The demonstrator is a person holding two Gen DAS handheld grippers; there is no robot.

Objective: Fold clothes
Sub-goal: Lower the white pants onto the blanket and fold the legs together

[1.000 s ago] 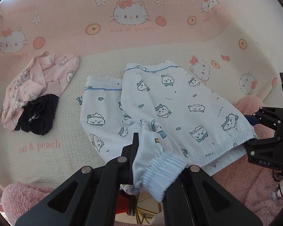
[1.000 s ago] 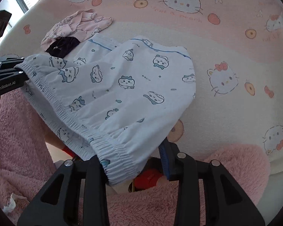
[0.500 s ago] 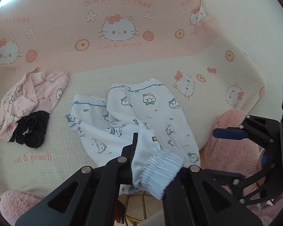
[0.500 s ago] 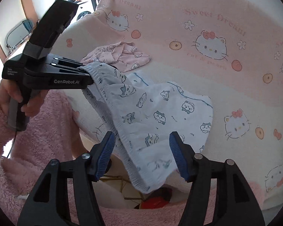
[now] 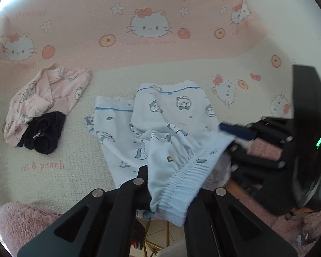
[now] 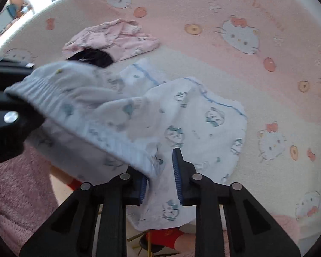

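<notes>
Your left gripper (image 5: pixel 169 194) clamps the shorts (image 5: pixel 173 115) by the waistband, low centre of frame. Your right gripper (image 6: pixel 160 171) stands parted around the waistband, not pinching it.

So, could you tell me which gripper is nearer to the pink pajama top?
Left. The left gripper, shut on the blue shorts, sits on the side of the pink pajama top; the right gripper is across the shorts.

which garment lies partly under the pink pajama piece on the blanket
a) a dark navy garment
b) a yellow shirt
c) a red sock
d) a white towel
a: the dark navy garment pokes out from beneath the pink pajama piece, off to the side of the blue-print pajama shorts on the blanket.
</notes>
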